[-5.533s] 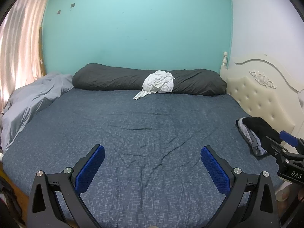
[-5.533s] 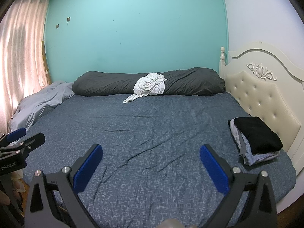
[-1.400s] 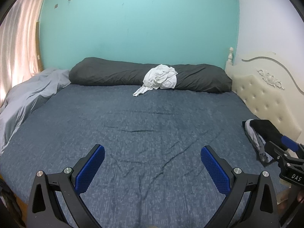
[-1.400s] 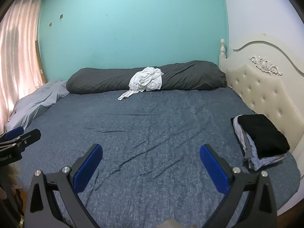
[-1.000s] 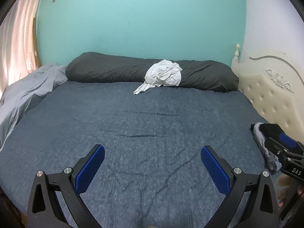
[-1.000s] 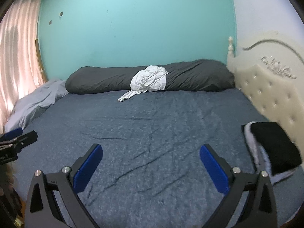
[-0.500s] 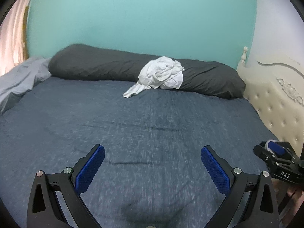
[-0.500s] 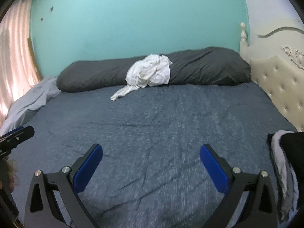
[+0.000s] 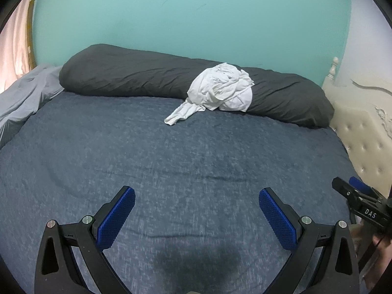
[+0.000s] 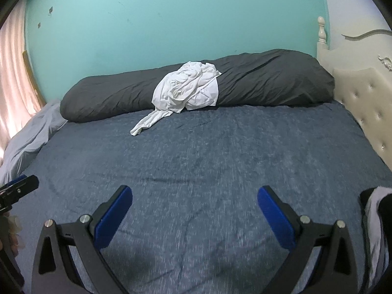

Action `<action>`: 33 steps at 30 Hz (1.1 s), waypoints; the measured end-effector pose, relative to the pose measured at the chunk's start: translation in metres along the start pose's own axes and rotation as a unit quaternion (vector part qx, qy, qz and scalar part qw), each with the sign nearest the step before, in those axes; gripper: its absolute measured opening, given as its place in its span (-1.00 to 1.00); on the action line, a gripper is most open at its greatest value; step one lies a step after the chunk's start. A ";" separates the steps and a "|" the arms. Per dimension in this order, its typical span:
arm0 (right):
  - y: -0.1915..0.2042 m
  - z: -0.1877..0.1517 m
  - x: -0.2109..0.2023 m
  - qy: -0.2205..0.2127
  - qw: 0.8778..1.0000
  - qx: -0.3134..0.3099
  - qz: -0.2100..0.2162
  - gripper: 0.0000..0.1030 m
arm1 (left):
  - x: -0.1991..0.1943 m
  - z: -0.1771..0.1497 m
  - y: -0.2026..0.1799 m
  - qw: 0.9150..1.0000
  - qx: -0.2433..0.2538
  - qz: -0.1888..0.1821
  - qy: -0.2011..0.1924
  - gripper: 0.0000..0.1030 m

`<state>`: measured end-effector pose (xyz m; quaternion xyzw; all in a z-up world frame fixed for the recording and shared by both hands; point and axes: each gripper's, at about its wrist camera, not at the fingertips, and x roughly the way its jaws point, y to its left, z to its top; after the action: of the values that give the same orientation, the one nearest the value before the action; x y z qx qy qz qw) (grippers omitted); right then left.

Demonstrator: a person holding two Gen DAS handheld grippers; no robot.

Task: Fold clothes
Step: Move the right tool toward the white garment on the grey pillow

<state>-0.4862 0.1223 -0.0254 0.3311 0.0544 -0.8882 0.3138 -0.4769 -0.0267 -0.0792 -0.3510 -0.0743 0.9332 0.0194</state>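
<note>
Tongs on both sides are spread wide and hold nothing: my left tongs [image 9: 197, 210] hang over the near part of the bed [image 9: 171, 161], and my right tongs [image 10: 194, 209] do the same beside them, blue pads facing each other across bare blue-grey cover. From the left view I see the tip of the right tongs at the bed's right edge, with part of a hand [image 9: 382, 247] under it; from the right view the left tongs' tip shows at the left edge. White shirt [image 9: 220, 90], crumpled in a heap, lies at the far edge of the bed, propped against the dark bolster [image 9: 127, 76] that runs along the wall, a little right of its middle, with one sleeve trailing down onto the cover toward me. It is well apart from both tongs. Folded clothes [image 10: 376, 223], black over pale grey, sit at the near right edge of the bed, just beside my right tongs and partly cut off by the frame. Headboard [image 10: 365, 98], cream and tufted, stands along the right edge. Grey sheet [image 9: 22, 98] is bunched at the far left corner, with a curtain [image 10: 12, 73] behind it.
</note>
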 end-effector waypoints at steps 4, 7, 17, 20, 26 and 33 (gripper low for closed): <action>0.000 0.018 0.025 0.008 1.000 0.005 0.002 0.99 | 0.017 0.019 0.009 1.000 -0.006 0.000 0.008 1.00; 0.002 0.037 0.051 0.015 1.000 0.005 0.004 0.99 | 0.033 0.032 0.016 1.000 -0.011 0.000 0.013 1.00; 0.015 0.091 0.141 0.033 0.999 -0.005 0.003 0.99 | 0.096 0.068 0.052 0.999 -0.028 0.024 0.031 1.00; 0.022 0.104 0.167 0.030 0.999 -0.009 0.009 0.99 | 0.115 0.073 0.067 0.998 -0.039 0.030 0.040 1.00; 0.038 0.126 0.230 0.032 0.999 -0.036 0.009 0.99 | 0.147 0.075 0.098 0.996 -0.061 0.040 0.049 1.00; 0.054 0.146 0.290 0.029 0.998 -0.049 0.004 0.99 | 0.182 0.069 0.124 0.994 -0.073 0.047 0.070 1.00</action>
<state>-0.7044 -0.1162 -0.0864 0.3416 0.1055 -0.8731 0.3314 -0.6573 -0.1415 -0.1660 -0.4193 -0.1240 0.8982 -0.0455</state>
